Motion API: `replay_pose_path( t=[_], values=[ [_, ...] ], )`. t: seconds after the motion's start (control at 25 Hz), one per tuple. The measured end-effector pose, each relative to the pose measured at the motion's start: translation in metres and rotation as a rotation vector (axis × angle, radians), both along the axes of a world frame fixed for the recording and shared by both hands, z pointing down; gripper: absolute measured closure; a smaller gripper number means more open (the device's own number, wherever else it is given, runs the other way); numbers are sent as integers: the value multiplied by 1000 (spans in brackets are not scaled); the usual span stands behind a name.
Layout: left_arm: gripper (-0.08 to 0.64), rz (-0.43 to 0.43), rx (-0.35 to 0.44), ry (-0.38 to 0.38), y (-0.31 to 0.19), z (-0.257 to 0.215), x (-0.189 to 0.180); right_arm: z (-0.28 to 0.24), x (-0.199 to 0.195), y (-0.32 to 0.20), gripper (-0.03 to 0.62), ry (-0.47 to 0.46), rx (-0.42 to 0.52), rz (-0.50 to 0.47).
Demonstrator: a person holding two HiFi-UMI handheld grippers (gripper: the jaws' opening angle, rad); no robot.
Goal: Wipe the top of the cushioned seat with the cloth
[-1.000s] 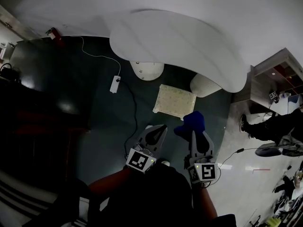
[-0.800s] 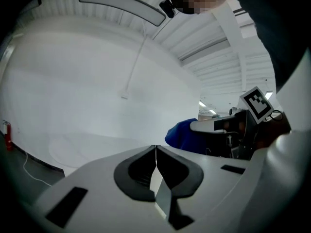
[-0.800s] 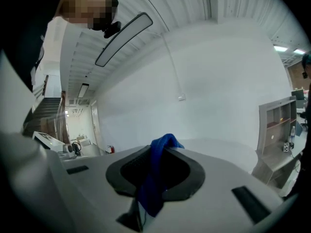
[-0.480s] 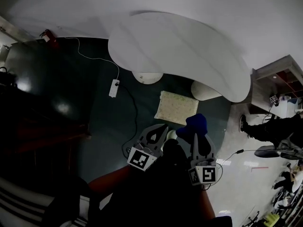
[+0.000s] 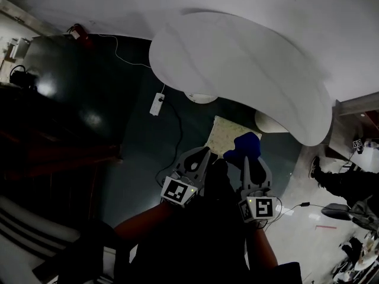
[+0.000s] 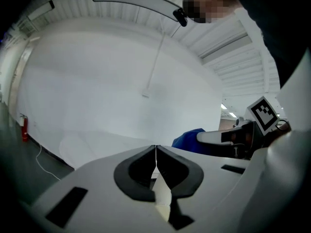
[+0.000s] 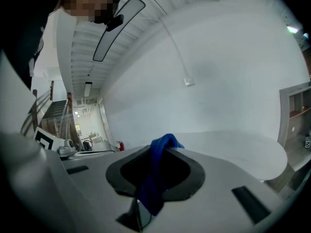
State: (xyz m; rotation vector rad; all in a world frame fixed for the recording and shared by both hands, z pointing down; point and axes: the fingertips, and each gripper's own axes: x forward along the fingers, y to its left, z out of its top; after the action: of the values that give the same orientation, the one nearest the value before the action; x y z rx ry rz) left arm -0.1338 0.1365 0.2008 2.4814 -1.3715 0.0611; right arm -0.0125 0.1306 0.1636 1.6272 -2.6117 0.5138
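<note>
While near the seat (image 5: pixel 227 136), cloth (image 5: pixel 245 146) in right claw (image 5: pixel 249 160)

Our left gripper (image 5: pixel 203 152) and right gripper (image 5: pixel 248 160) are pale grey plastic, each with broad jaws that narrow to a point and a black lining round a leaf-shaped hollow. Dark rectangular slots are sunk into the grey shells. Behind the jaws each carries a marker cube (image 5: pixel 177 192) with a black-and-white square pattern and a small light at its edge, and we wear dark clothing.
</note>
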Motion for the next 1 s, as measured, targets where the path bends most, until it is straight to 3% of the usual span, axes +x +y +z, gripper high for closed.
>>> replay_pose_path(
  t=[0.32, 0.52, 0.72, 1.0],
  values=[
    [543, -135, -26, -32, -50, 31, -7, 56, -15, -54, 508, 35, -109, -167],
    [543, -127, -80, -83, -54, 78, -11, 111, -24, -77, 508, 34, -203, -148],
    [543, -134, -126, -42, -65, 123, -24, 170, -47, -93, 508, 54, -233, -128],
    [543, -80, -157, -115, -88, 195, -25, 270, -71, -111, 508, 92, -299, -101]
  ],
)
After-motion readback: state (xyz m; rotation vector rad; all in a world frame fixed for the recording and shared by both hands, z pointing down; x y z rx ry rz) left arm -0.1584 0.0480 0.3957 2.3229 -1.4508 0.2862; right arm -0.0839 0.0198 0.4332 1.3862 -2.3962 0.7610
